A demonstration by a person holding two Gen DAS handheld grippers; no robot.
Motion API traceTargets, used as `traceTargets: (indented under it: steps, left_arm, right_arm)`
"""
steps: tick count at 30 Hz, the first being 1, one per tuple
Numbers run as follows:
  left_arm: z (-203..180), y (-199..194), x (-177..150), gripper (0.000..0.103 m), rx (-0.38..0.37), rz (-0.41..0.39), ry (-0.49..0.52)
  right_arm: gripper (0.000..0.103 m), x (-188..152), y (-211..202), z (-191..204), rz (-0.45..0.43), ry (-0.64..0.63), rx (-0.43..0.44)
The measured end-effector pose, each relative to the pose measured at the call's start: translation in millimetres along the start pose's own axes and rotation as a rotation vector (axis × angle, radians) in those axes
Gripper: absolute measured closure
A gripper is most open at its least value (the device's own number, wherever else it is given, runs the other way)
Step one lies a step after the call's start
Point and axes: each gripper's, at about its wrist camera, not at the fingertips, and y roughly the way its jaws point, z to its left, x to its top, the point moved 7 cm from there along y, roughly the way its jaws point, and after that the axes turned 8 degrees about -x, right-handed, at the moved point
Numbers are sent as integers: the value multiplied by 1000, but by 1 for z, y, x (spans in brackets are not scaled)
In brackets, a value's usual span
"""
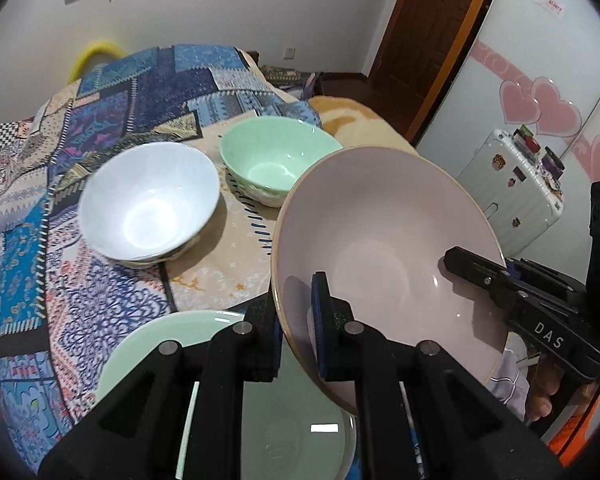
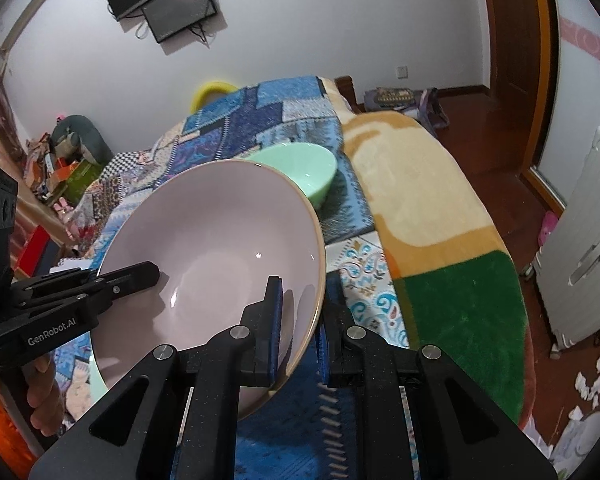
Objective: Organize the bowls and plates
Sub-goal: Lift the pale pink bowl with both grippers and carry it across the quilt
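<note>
Between the two claws hangs a pink plate (image 1: 384,248), tilted and lifted clear of the bed. The left claw (image 1: 296,332) is clenched on the plate's near-left rim, one blue pad inside the plate and the other behind it. The right claw (image 2: 300,332) grips the opposite rim the same way, with one finger inside and one outside. In the left wrist view the right claw enters from the right edge, and part of a hand (image 1: 544,388) shows below it, half hidden by the black frame.

Under the pink plate lies a green plate (image 1: 148,356), mostly covered by the left claw's arms, so its far rim is hard to trace. It seems to rest on a glass-like sheet, though the view there is poor.

Farther off on the patchwork quilt (image 1: 32,248) stand two bowls, both upright and with nothing in them: a white bowl (image 1: 148,204) on the left and a green bowl (image 1: 276,156) just to its right, close but apart. The pink plate cuts off the green bowl's near-right edge; in the right wrist view only the green bowl's far half shows, and the white bowl is hidden entirely.

A white suitcase (image 1: 516,196) stands at the far right, beside a wardrobe door with pink hearts (image 1: 540,104).
</note>
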Motion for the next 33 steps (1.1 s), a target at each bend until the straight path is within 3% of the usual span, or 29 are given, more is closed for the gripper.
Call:
traceTargets:
  steps: [15,33]
  left_arm:
    - [20,-77,-24,91,32,-90,-24]
    - [90,-144,-73,90,100,-144,-132]
  right_arm:
    - [90,-4,-17,59,-38,-61,35]
    - [89,-28,-8,147,-7,-164,109]
